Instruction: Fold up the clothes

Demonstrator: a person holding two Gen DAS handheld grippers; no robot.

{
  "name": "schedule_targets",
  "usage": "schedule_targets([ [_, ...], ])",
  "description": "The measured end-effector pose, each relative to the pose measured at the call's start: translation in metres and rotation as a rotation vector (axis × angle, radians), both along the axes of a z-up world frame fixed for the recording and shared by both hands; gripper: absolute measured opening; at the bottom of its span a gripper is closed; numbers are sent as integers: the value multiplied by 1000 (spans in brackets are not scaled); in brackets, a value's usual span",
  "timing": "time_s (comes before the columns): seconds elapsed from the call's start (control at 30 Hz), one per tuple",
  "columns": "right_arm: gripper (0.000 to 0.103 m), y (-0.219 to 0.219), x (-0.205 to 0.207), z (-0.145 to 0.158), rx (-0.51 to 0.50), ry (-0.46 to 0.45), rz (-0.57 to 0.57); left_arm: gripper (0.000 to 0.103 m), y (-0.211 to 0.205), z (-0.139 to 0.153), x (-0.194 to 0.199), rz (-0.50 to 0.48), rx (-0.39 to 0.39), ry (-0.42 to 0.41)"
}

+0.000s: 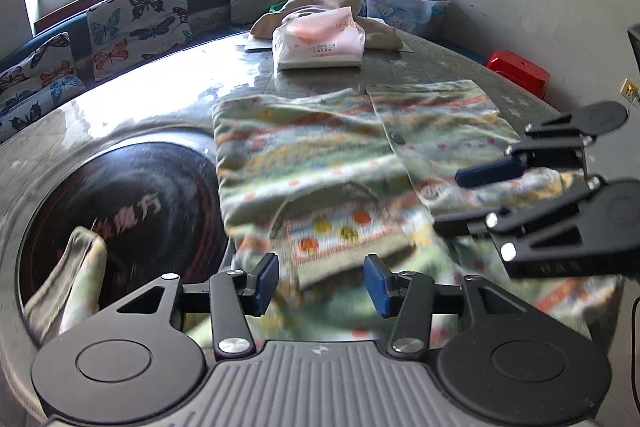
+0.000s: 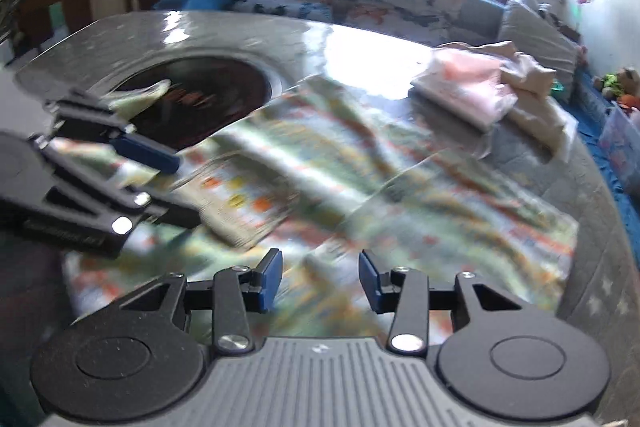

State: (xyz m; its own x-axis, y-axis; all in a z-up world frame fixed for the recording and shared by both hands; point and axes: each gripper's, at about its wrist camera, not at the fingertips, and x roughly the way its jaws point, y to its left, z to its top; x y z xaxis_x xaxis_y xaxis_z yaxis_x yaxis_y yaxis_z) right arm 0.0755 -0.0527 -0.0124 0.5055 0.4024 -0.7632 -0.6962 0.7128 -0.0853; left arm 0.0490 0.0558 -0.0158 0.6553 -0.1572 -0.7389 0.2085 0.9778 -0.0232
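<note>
A child's buttoned garment (image 1: 320,147), green with orange and yellow bands and a patch pocket (image 1: 340,231), lies spread on the grey table (image 1: 140,99). One sleeve (image 1: 76,267) trails over the table's black round inset (image 1: 132,195). My left gripper (image 1: 322,283) is open just over the near hem by the pocket, with nothing between its fingers. My right gripper (image 1: 456,199) comes in from the right, open, over the garment's right front. In the right wrist view the right gripper (image 2: 320,279) is open above the blurred garment (image 2: 360,187). The left gripper (image 2: 180,187) is open at the left.
A white and pink plastic package (image 1: 320,43) and a beige cloth (image 1: 320,3) lie at the table's far side. Butterfly cushions (image 1: 140,19) line a bench under the window. A clear plastic bin (image 1: 404,7) and a red stool (image 1: 518,67) stand beyond the right edge.
</note>
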Motion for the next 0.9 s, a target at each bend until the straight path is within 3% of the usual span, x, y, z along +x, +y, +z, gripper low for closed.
schedule_targets([
  [0.17,42,7,-31,2,-45,-50,63,53,5,-1,-25,9,5,-8],
  [0.27,42,9,-36,12,5,-72,45,54,12,-3,-37,38,-14,-2],
  [0.37,42,16,-38,10,34,-42,59,54,22,-3,-47,73,-37,4],
  [0.57,42,27,-52,-6,-10,-6,123,54,55,7,-62,168,-75,-18],
  [0.9,44,19,-53,-4,23,19,93,54,156,18,-35,540,-51,-77],
])
